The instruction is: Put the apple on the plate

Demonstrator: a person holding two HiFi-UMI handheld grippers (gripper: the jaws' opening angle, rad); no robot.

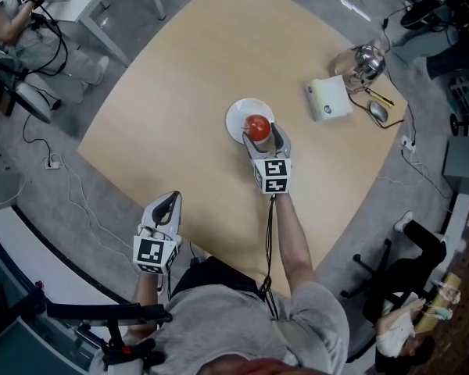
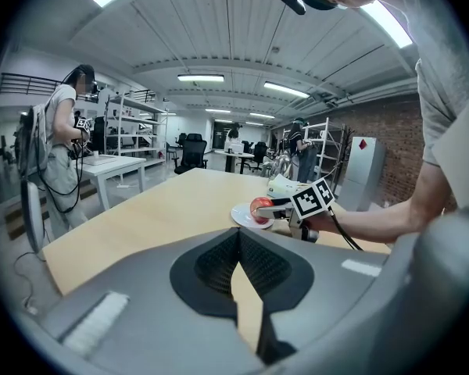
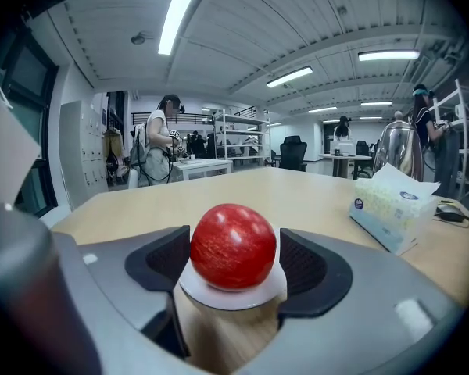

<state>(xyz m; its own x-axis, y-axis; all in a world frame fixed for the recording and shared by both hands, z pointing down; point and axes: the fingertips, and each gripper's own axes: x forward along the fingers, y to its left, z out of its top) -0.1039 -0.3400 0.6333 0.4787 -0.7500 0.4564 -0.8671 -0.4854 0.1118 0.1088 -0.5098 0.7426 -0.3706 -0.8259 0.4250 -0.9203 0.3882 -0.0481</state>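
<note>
Setting: an open-plan robotics lab. Strip lights [image 3: 176, 18] are running along a ribbed ceiling [image 3: 313, 22]. Metal shelving racks [image 2: 133, 119] are standing near a brick wall [image 2: 387, 131]. Another person [image 3: 160, 151] is working with handheld gear beside white benches [image 2: 113, 162].

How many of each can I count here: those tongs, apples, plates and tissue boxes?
tongs: 2, the left tongs and the right tongs
apple: 1
plate: 1
tissue box: 1
Total: 5
</note>
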